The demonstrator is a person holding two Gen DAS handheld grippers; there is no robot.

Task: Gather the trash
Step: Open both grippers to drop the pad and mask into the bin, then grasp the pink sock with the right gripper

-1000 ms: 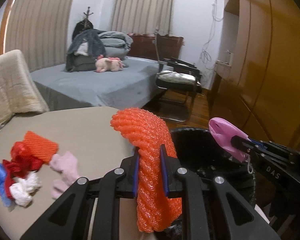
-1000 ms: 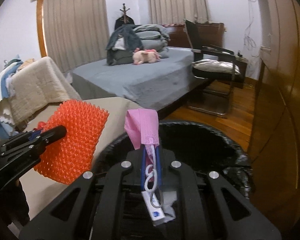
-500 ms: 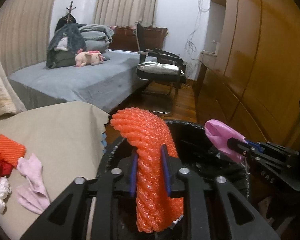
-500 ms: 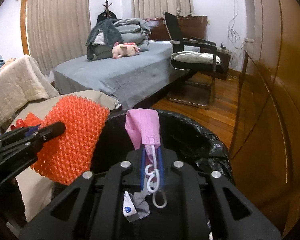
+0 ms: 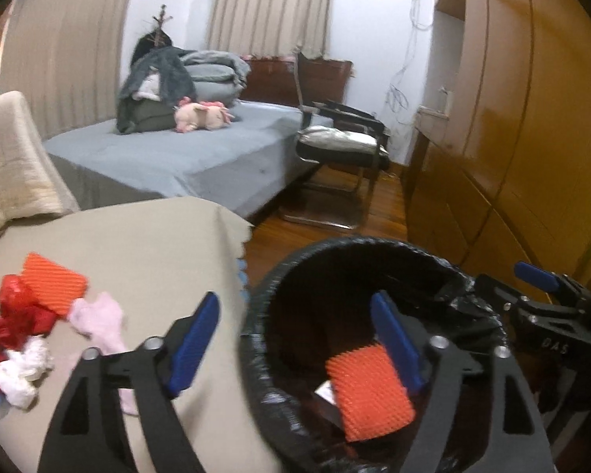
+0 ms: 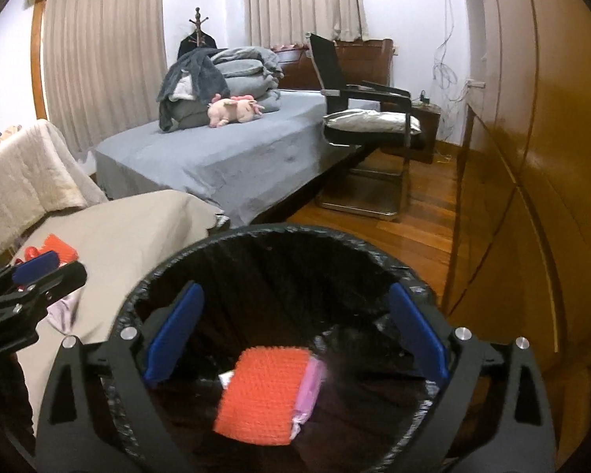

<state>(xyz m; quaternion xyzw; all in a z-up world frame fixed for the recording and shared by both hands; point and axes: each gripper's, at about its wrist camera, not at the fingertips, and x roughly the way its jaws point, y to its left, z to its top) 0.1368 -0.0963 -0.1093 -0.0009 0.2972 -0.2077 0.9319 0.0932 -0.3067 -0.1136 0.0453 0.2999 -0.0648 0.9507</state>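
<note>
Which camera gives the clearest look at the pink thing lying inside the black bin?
The right wrist view: the pink mask lies in the bin beside the orange foam net. In the left wrist view, only that net shows in the bin; the mask is hidden.

Orange knobbly foam net [image 6: 262,392], pink mask [image 6: 308,392] (in black-lined bin [image 6: 232,244])

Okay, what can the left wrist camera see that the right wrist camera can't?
Only the left wrist view shows the whole pile still on the table: red wrapper, white wad, pink scrap and a second orange foam net.

Only the right wrist view shows the pink mask lying beside the dropped net.

Both show the black-lined trash bin, the orange foam net inside it, and both tongs open.
</note>
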